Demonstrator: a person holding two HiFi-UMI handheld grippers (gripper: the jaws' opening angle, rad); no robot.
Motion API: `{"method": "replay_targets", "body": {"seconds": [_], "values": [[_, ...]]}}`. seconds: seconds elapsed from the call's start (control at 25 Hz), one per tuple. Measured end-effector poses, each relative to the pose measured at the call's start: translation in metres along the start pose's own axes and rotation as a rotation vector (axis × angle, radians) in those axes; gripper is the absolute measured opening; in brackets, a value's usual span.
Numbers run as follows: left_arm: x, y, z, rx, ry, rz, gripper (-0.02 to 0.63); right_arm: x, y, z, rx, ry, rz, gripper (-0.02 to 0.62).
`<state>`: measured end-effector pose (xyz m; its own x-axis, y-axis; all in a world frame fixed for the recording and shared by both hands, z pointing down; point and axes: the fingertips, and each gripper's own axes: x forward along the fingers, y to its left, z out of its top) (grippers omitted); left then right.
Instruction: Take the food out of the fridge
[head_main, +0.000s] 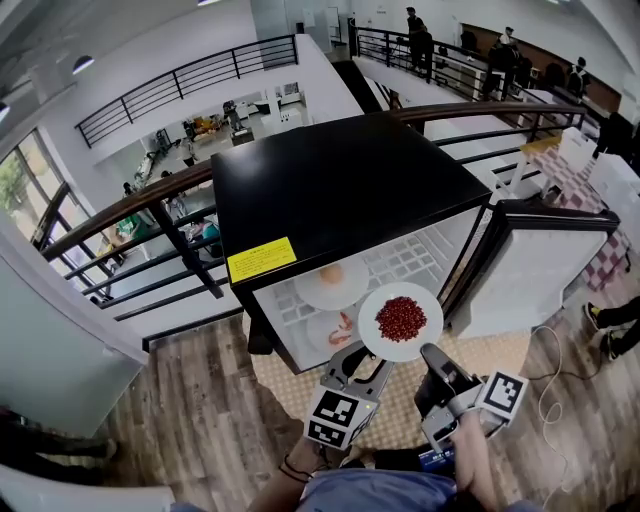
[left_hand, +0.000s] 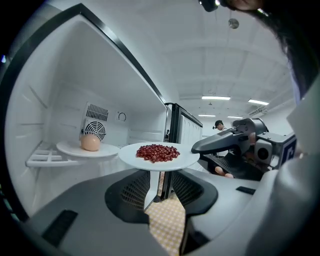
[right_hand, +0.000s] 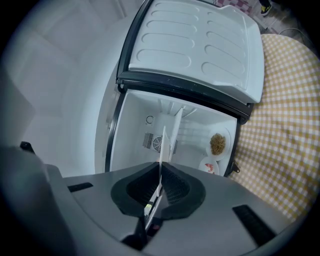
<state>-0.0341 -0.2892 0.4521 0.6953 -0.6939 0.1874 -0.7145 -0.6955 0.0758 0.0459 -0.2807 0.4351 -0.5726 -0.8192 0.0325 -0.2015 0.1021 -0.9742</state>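
Note:
A white plate of red beans (head_main: 400, 320) hangs level in front of the open fridge (head_main: 340, 190). My right gripper (head_main: 432, 355) is shut on its near rim; in the right gripper view the plate (right_hand: 167, 137) shows edge-on between the pads. The left gripper view shows the same plate (left_hand: 157, 154) just ahead, with the right gripper (left_hand: 225, 142) on its right edge. My left gripper (head_main: 355, 365) sits below and left of the plate, open and holding nothing (left_hand: 159, 195). Inside the fridge stand a plate with a round tan food (left_hand: 90, 143) and a plate of shrimp (head_main: 335, 325).
The fridge door (head_main: 540, 270) stands open to the right. A yellow checkered cloth (head_main: 400, 405) lies under the fridge on a wooden floor. A railing (head_main: 130, 210) runs behind the fridge, with a lower floor beyond it.

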Motion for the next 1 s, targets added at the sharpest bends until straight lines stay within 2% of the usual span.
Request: {"method": "replay_targets", "body": {"seconds": [0.2, 0.6, 1.0], "values": [[-0.028, -0.008, 0.000, 0.018, -0.009, 0.007, 0.130, -0.011, 0.010, -0.024, 0.001, 0.007, 0.024, 0.021], [-0.081, -0.026, -0.019, 0.010, 0.002, -0.008, 0.130, -0.040, 0.014, -0.076, -0.027, -0.001, 0.002, 0.022], [-0.091, -0.048, -0.025, 0.008, 0.006, -0.053, 0.132, -0.066, 0.014, -0.085, -0.034, -0.037, -0.020, 0.023]]}}
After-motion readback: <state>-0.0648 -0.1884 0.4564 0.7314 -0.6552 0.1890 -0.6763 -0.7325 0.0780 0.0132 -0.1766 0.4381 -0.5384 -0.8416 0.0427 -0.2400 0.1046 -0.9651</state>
